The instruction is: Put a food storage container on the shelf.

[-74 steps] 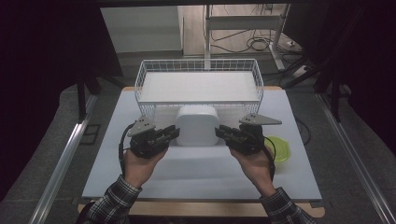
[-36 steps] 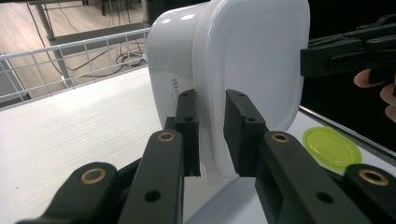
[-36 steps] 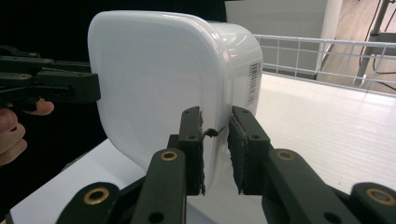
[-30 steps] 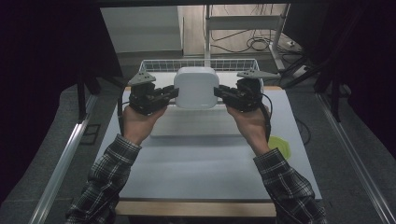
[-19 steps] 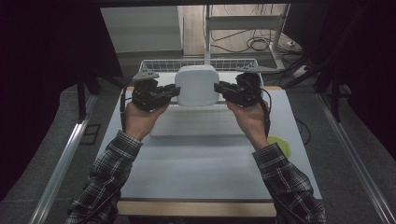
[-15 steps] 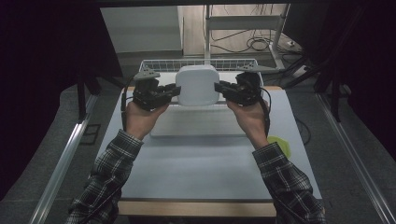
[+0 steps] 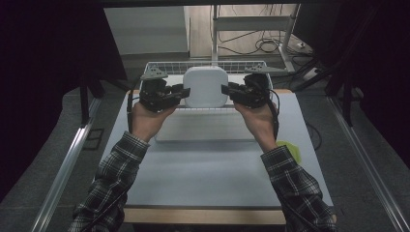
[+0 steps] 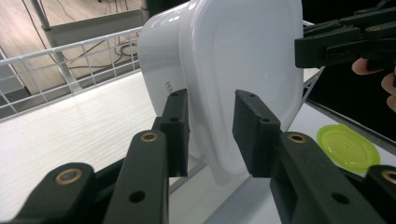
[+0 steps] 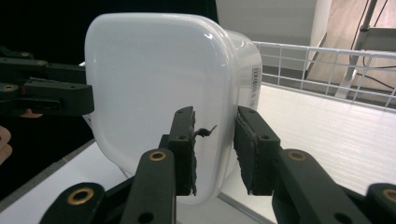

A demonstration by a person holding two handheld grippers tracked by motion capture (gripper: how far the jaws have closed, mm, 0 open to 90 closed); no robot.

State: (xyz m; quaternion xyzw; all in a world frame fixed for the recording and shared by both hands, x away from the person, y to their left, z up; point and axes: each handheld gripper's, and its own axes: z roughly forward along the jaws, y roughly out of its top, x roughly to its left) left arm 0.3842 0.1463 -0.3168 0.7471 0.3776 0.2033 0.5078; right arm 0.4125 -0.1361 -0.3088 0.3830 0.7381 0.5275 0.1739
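A white plastic container (image 7: pixel 206 86) with rounded corners hangs tilted on edge above the front rim of a white wire basket (image 7: pixel 169 65). My left gripper (image 7: pixel 186 92) is shut on its left rim and my right gripper (image 7: pixel 225 91) on its right rim. In the left gripper view the container (image 8: pixel 233 60) rim sits between the pads of my left gripper (image 8: pixel 210 126), with the right gripper (image 8: pixel 345 42) beyond. In the right gripper view my right gripper (image 9: pixel 214 144) pinches the container (image 9: pixel 149 70) edge, and the left gripper (image 9: pixel 46 93) holds the far side.
A lime-green round lid (image 7: pixel 290 147) lies on the white table mat (image 7: pixel 208 164) at the right, also seen as the lid (image 8: pixel 348 147) in the left gripper view. The basket wall (image 9: pixel 327 60) rises behind the container. A metal rack (image 7: pixel 251 24) stands past the table.
Both grippers have lifted the container off the mat and carried it forward to the basket's front rim. Over the last half second it has barely moved.
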